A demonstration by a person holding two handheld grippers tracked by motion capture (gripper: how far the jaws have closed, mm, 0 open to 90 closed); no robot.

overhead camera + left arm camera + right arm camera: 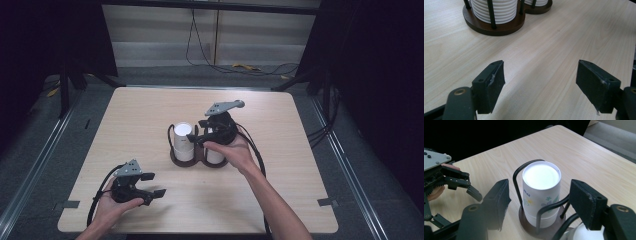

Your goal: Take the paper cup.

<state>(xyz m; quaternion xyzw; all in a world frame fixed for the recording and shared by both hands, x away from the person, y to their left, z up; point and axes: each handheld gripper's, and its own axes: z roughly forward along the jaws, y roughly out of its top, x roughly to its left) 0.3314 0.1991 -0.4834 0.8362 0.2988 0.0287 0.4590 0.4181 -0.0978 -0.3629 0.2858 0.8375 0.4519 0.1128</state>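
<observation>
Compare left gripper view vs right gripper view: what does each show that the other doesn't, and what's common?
Left gripper view: ribbed lower rims of the white cup stack seen from table level, left gripper jaws apart over bare wood. Right gripper view: the stack's closed top, printed side, the black wire loop around it, and the left gripper farther off beside the right gripper. Both: cup stack, dark round holder base, wooden table.

Even overhead light on the table [150, 115], dark surroundings, glare whitening the cup stack's top [541, 176], near claw blurred
</observation>
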